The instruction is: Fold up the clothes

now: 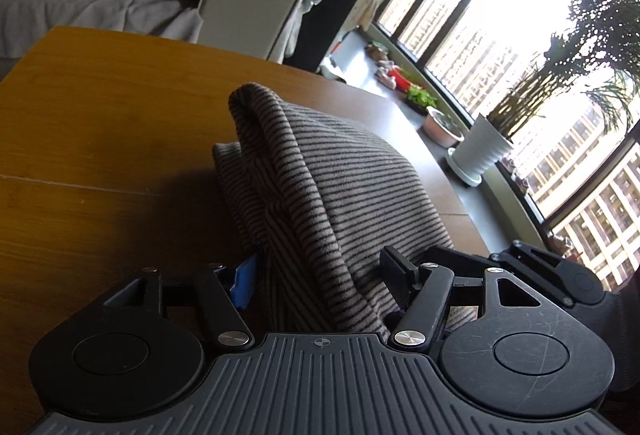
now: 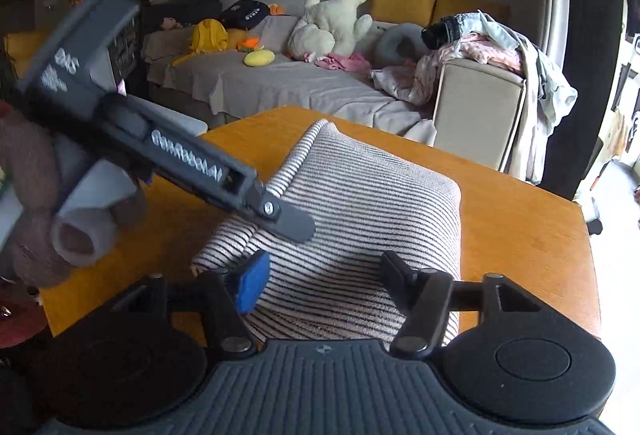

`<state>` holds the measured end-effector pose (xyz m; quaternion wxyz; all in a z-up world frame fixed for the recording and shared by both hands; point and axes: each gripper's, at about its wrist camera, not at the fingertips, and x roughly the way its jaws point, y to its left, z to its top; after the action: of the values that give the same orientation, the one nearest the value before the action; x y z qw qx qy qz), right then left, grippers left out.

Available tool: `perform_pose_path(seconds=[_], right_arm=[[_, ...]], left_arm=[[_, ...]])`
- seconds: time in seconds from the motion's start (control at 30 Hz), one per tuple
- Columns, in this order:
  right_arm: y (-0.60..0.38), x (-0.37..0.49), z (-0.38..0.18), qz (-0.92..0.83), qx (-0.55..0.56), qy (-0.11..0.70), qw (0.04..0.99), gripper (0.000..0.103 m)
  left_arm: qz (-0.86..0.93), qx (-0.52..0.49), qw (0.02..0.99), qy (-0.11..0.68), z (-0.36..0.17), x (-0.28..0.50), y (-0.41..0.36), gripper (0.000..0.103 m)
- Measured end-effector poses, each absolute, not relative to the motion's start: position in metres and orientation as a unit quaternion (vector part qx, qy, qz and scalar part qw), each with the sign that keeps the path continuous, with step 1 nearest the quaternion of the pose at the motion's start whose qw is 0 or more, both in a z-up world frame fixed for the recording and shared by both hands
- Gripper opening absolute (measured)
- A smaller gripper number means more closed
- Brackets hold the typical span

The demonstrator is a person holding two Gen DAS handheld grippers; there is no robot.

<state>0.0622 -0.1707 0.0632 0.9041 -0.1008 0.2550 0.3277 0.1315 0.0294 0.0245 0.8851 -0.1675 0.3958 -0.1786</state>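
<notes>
Our left gripper (image 1: 320, 271) had its fingers spread around a raised fold of the striped garment (image 1: 320, 175); our right gripper (image 2: 320, 279) was likewise spread, the cloth between its fingers. The garment lay folded on the wooden table (image 1: 100, 139).

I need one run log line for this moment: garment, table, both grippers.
striped garment: partly folded on wooden table | left gripper: open, cloth between fingers | right gripper: open over garment
</notes>
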Motion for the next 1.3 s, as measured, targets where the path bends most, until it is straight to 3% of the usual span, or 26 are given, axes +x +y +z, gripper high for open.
perform_pose_path(seconds=[0.07,0.17,0.37,0.5,0.87,1.3], right_arm=[[-0.192,0.075,0.074,0.328,-0.064,0.258,0.907,0.083],[-0.223,0.107,0.078,0.331,-0.002,0.299,0.895,0.089],[-0.240,0.152,0.040,0.320,0.054,0.390,0.862,0.089],[-0.223,0.152,0.029,0.354,0.054,0.384,0.851,0.076],[-0.134,0.214,0.025,0.369,0.037,0.362,0.855,0.077],[-0.066,0.279,0.006,0.353,0.094,0.341,0.866,0.080]], left_arm=[[-0.176,-0.167,0.884,0.400,0.021,0.133,0.029,0.076],[-0.174,-0.173,0.880,0.407,0.019,0.135,0.031,0.076],[-0.185,-0.196,0.871,0.412,0.010,0.138,0.036,0.076],[-0.201,-0.212,0.866,0.405,0.002,0.141,0.043,0.075],[-0.160,-0.228,0.889,0.364,-0.001,0.174,0.106,0.072],[-0.102,-0.230,0.909,0.332,0.001,0.233,0.179,0.074]])
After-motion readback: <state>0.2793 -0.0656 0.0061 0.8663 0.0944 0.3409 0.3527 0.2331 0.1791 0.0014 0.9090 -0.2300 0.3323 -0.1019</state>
